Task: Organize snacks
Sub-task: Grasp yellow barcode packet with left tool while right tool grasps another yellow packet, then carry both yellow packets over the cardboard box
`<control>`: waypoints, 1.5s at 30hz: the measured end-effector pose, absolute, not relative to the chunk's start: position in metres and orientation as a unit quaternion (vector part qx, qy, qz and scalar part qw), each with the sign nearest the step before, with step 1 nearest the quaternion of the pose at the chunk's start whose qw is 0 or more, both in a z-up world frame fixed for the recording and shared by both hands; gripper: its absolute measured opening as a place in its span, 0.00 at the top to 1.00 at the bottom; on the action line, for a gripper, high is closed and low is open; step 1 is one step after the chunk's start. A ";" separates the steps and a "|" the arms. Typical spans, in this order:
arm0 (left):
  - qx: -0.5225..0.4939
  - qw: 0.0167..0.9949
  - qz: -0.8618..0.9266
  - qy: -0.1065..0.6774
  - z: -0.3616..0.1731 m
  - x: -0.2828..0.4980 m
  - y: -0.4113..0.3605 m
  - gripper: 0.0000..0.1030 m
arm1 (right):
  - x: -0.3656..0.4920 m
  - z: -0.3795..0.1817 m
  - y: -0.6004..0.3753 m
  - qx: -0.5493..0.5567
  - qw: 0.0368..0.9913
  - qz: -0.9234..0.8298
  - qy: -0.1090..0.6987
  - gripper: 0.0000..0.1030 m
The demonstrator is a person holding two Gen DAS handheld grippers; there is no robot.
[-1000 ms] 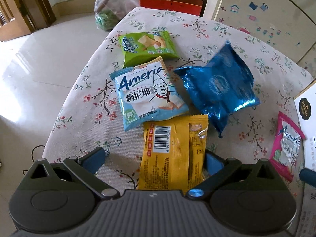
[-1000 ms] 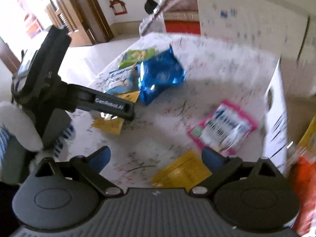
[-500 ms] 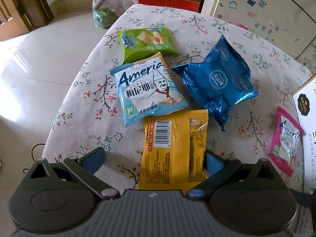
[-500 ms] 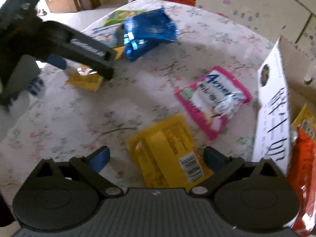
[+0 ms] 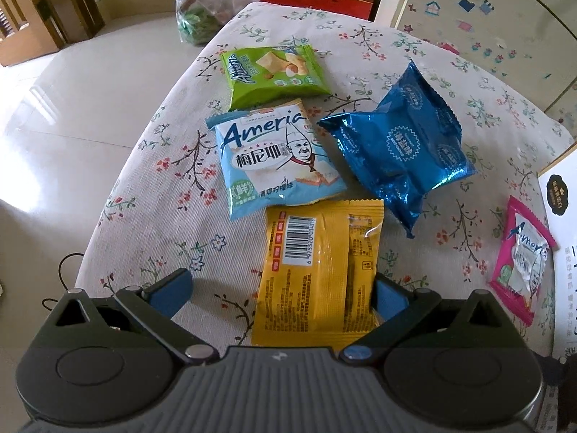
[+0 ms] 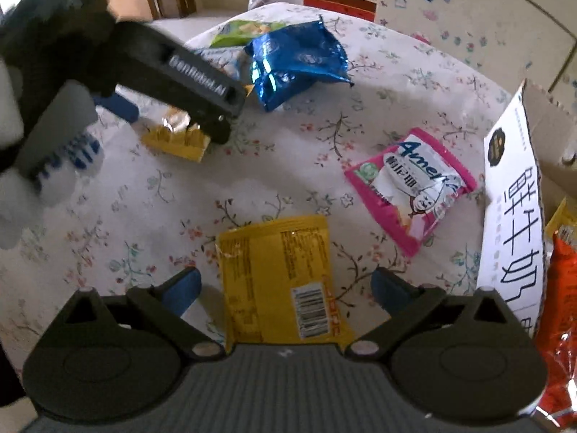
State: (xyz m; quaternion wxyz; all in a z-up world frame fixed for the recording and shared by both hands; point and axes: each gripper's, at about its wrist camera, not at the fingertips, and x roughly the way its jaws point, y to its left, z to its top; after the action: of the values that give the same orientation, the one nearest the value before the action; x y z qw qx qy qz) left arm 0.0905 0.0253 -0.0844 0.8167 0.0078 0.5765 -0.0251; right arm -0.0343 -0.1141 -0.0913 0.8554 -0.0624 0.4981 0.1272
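Snack packets spread over a floral-cloth desk (image 5: 151, 195), both claws released

Left wrist view, from the left of the frame: the left claw (image 5: 277, 288) is spread wide at the bottom, one yellow packet (image 5: 321, 270) lying barcode-up between its fingers and touching the right one; above it sit a light-blue Ameria packet (image 5: 274, 158) and a green packet (image 5: 270, 72) at upper centre, a blue foil bag (image 5: 400, 151) right of centre, and a pink packet (image 5: 519, 256) by a white box (image 5: 562, 223) at the right edge. Right wrist view: the right claw (image 6: 285, 285) is spread wide over a second yellow packet (image 6: 281, 281) at bottom centre, not gripping it; an orange-red packet (image 6: 562, 306) shows at the far right
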 end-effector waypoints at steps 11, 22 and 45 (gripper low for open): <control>0.014 0.817 -0.028 0.576 -0.084 0.087 0.021 0.00 | -0.039 -0.091 -0.116 -0.053 0.865 0.120 0.484 0.00; 0.026 0.822 -0.057 0.566 -0.070 0.080 0.007 0.30 | -0.039 -0.080 -0.116 -0.060 0.867 0.135 0.475 0.40; -0.047 0.855 -0.062 0.513 -0.023 0.046 0.010 0.35 | -0.070 0.009 -0.162 0.056 0.915 0.117 0.381 0.47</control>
State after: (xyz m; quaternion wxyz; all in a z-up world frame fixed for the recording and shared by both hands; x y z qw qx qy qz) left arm 0.0464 0.0105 -0.0228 0.8546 -0.0471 0.5134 -0.0618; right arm -0.0700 -0.1620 0.0087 0.9153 0.0563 0.3812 0.1170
